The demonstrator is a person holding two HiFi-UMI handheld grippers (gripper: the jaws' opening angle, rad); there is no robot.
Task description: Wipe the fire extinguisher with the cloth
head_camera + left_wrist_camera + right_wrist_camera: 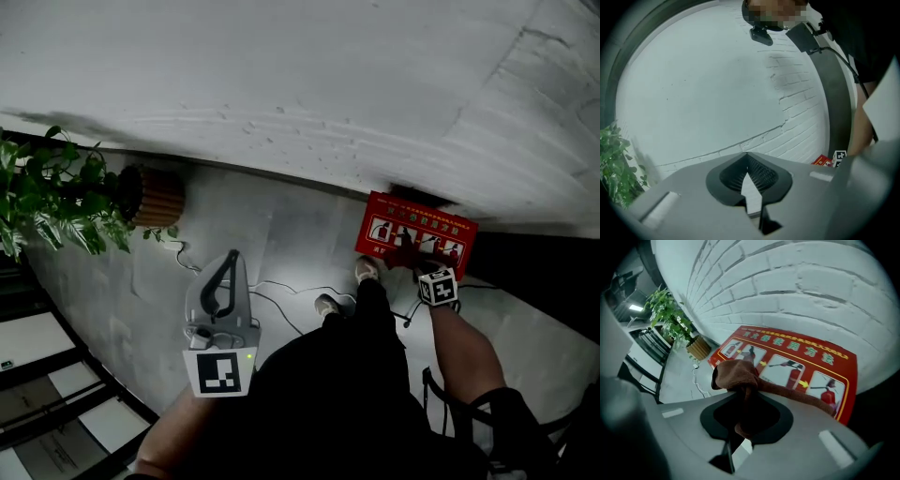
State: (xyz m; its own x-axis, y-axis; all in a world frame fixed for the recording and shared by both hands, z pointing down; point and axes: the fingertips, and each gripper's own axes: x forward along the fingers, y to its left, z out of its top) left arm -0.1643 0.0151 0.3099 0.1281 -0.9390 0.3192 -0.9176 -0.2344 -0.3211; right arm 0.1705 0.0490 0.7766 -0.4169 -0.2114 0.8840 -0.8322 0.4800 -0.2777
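While the left tool (746, 161) hangs closed and empty, the right tool (740, 383) clamps the cloth (735, 372), bunched ahead to wipe the red extinguisher box (813, 363).

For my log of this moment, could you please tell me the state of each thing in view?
left gripper: shut, empty.
right gripper: shut on the brown cloth.
brown cloth: bunched, draped over the jaws.
red extinguisher box: closed, against the wall.
potted plant: upright on the floor.

One cloth (740, 376), one box (415, 234), one plant (47, 192)
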